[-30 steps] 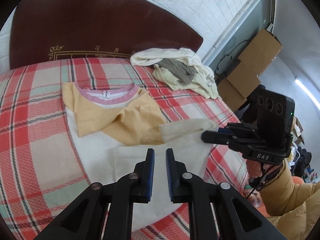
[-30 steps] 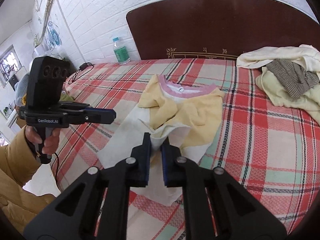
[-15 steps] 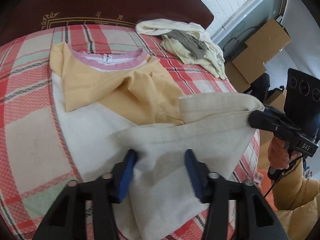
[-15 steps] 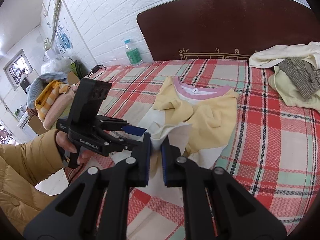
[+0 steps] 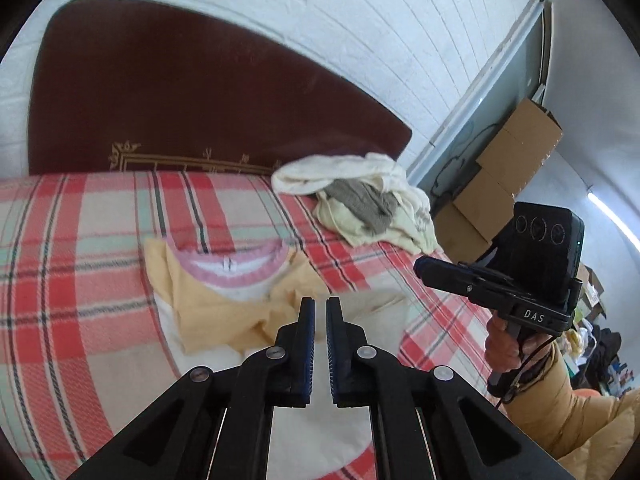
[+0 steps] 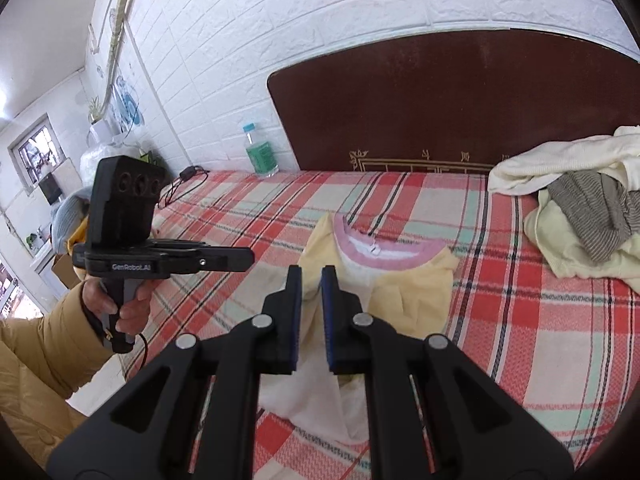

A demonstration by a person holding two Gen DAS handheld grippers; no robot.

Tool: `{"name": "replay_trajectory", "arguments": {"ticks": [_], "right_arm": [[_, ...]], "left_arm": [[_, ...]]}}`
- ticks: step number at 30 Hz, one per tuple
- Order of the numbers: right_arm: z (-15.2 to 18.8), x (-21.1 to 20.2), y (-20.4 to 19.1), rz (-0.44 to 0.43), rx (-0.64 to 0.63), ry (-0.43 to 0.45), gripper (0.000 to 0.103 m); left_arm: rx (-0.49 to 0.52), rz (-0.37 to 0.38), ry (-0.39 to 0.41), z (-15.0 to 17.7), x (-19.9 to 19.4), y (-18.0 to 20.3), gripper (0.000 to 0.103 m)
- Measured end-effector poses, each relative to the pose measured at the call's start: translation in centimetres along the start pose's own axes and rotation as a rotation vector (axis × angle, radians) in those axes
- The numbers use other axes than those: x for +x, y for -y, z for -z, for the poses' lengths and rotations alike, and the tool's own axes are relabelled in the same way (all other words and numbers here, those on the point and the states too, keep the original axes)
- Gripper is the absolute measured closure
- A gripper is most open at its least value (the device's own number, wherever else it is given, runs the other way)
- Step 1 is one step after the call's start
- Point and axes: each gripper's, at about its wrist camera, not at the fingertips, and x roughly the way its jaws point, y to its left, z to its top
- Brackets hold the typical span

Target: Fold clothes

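Both grippers have lifted off the cloth since a moment ago: the left gripper [image 5: 317,304], spread wide then, now shows only a narrow empty gap. The right gripper [image 6: 311,273], likewise nearly closed, holds nothing. The yellow and white shirt [image 6: 394,280] lies crumpled below and ahead of them on the plaid bedspread [image 6: 560,320], well apart from the clothes pile [image 6: 576,204].

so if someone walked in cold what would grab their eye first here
Probably the yellow and cream shirt with the pink collar, lying rumpled in the middle of the red plaid bedspread just past both grippers. Next, the dark brown headboard against the white brick wall. Then the heap of cream and grey clothes at the bed's right side, near the headboard.
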Motion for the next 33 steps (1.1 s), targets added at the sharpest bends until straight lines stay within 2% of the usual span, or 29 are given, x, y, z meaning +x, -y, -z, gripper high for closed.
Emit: {"name": "replay_trajectory", "arguments": {"ticks": [2,3,4,5,6,7,9,10,11,14,16,18,19,20,21,24,29,33], "right_arm": [[-1.1,0.7,1.1,0.009,0.014,0.013,0.092],[-1.5,1.2,1.7,0.011,0.025,0.012,0.092],[-1.3,1.9,2.3,0.004,0.053,-0.020,0.092],[-1.0,2.6,3.0,-0.003,0.082,-0.052,0.092],[-0.6,3.2,3.5,-0.013,0.106,-0.083,0.092],[0.2,3.6,3.6,-0.034,0.111,-0.110,0.091],[1.9,4.4,3.7,-0.049,0.115,-0.162,0.069],[2.8,4.7,3.7,-0.047,0.116,-0.187,0.040],[3.5,5.0,3.6,-0.048,0.121,-0.204,0.028],[5.3,6.1,3.6,-0.049,0.122,-0.251,0.031],[5.7,6.9,3.5,-0.057,0.106,-0.275,0.036],[6.0,7.7,3.4,-0.071,0.095,-0.298,0.042],[6.1,8.0,3.4,-0.066,0.087,-0.306,0.054],[6.2,8.3,3.4,-0.061,0.080,-0.314,0.076],[6.2,8.4,3.4,-0.056,0.073,-0.316,0.083],[5.0,6.7,2.8,-0.058,0.055,-0.250,0.092],[3.0,3.9,1.7,-0.061,0.026,-0.139,0.094],[1.1,2.9,2.5,-0.048,0.046,-0.068,0.094]], "left_arm": [[-0.019,-0.002,-0.024,-0.3,0.7,-0.6,0.097],[-0.025,-0.016,-0.038,-0.2,1.1,-0.8,0.093],[-0.024,-0.028,-0.062,0.2,1.6,-1.1,0.077],[-0.018,-0.038,-0.094,0.9,2.1,-1.2,0.055],[-0.012,-0.059,-0.125,1.7,2.6,-1.4,0.042],[-0.006,-0.079,-0.157,2.6,3.2,-1.7,0.025],[-0.004,-0.079,-0.216,3.9,4.6,-2.3,0.023],[-0.010,-0.077,-0.245,4.4,5.4,-2.7,0.023],[-0.015,-0.073,-0.271,4.9,6.1,-3.0,0.023],[-0.007,-0.043,-0.314,5.7,7.9,-3.2,0.023],[0.001,-0.022,-0.313,5.9,8.4,-3.1,0.023],[-0.008,-0.001,-0.309,5.8,8.4,-3.1,0.032],[-0.013,0.010,-0.309,5.8,8.3,-3.0,0.053],[-0.014,0.015,-0.310,5.9,8.2,-3.0,0.085],[-0.008,0.003,-0.311,5.9,8.0,-2.8,0.097],[-0.002,0.006,-0.266,5.4,6.3,-2.0,0.098],[-0.022,0.050,-0.102,2.2,2.5,-1.5,0.098],[-0.031,0.011,-0.023,-0.6,1.4,-2.2,0.098]]}}
